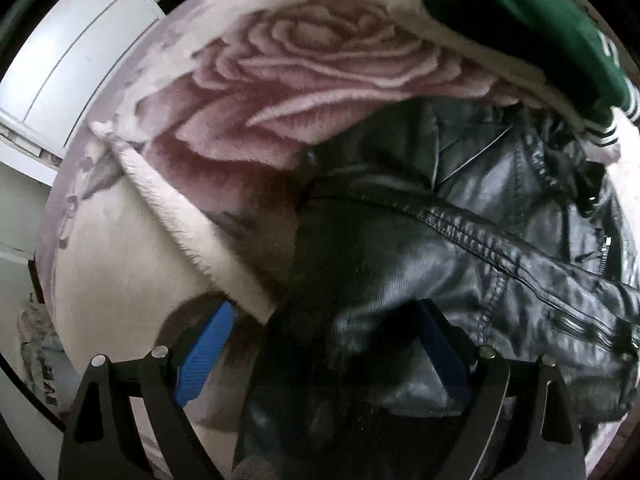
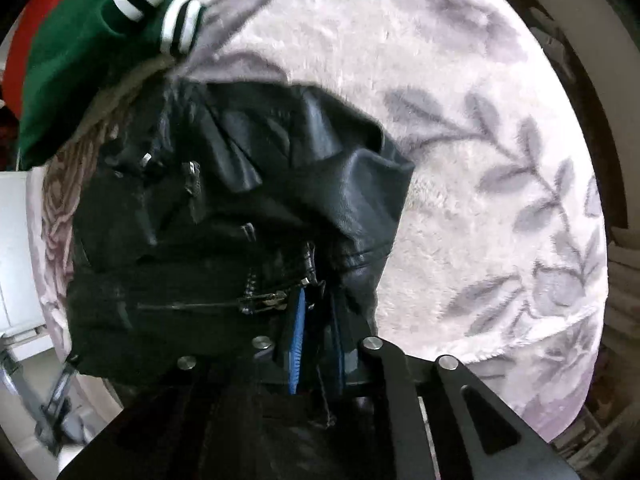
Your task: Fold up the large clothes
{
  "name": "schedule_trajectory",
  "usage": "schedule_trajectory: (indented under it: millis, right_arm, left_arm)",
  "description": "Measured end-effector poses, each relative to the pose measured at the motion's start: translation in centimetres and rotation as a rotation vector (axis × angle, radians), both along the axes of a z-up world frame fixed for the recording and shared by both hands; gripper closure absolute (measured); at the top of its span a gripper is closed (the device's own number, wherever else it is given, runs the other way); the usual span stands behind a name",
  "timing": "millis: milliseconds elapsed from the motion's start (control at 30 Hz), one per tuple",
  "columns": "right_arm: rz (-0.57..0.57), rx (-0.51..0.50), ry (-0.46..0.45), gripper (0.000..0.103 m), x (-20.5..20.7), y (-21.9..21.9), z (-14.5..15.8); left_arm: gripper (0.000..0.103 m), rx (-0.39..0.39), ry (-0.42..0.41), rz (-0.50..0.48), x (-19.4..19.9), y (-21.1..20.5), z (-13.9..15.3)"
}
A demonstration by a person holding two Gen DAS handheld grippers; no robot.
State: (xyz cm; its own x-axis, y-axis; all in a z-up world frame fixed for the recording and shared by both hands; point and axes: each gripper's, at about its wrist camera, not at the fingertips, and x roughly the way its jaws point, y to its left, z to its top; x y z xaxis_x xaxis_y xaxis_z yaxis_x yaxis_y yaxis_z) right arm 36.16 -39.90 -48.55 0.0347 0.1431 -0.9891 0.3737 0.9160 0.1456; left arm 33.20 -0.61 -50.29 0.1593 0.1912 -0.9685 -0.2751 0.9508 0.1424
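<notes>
Two grippers work one garment: a black leather jacket [image 1: 460,216] lying crumpled on a bed covered by a pale plush blanket [image 1: 280,60] printed with a large rose. In the left wrist view the jacket fills the space from 3 to 6 o'clock, its stitched seam running toward 4 o'clock. The left gripper [image 1: 324,344] has its fingers [image 1: 204,356] spread wide, with a bulge of jacket leather sitting between them and a blanket ridge beside the blue left pad; nothing is pinched.

In the right wrist view the jacket sits left of centre, with its zips at 7 to 9 o'clock. The right gripper [image 2: 316,344] has its fingers [image 2: 298,344] nearly together, and a thin edge of jacket with loose threads appears clamped between the blue pads, near a zip pull.

To do this step well, I judge the left fingers should close only on leather, taking care not to catch the blanket ridge, and take a grip on a hem or seam rather than the slippery bulge. Both hands should then lift evenly so the stiff material spreads flat before a fold.

Counted: one black jacket, one green garment with white-striped cuffs [image 2: 92,40] at 10 o'clock, one red item [image 2: 28,52] behind it, one blanket, one white cabinet [image 1: 72,60].
</notes>
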Motion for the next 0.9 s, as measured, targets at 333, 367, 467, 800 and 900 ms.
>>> schedule_trajectory:
  millis: [333,367,467,800,900]
  right_arm:
    - [0.073,0.134,0.120,0.062,-0.6,2.7,-3.7]
    - [0.088,0.087,0.109,0.077,-0.6,3.0,-3.6]
    - [0.102,0.035,0.016,0.091,-0.8,3.3,-1.4]
    - [0.113,0.002,-0.023,0.093,1.5,0.7,-1.1]
    - [0.139,-0.005,0.026,0.092,1.5,0.7,-3.6]
  left_arm:
    - [0.007,0.017,0.040,-0.014,0.8,-0.1,-3.7]
    - [0.007,0.028,0.033,-0.014,0.7,-0.2,-3.2]
    - [0.007,0.034,-0.021,0.011,-0.2,-0.2,-0.2]
    - [0.007,0.036,-0.043,0.077,-0.2,-0.3,-0.3]
    - [0.007,0.046,-0.028,0.042,0.2,-1.2,-2.4]
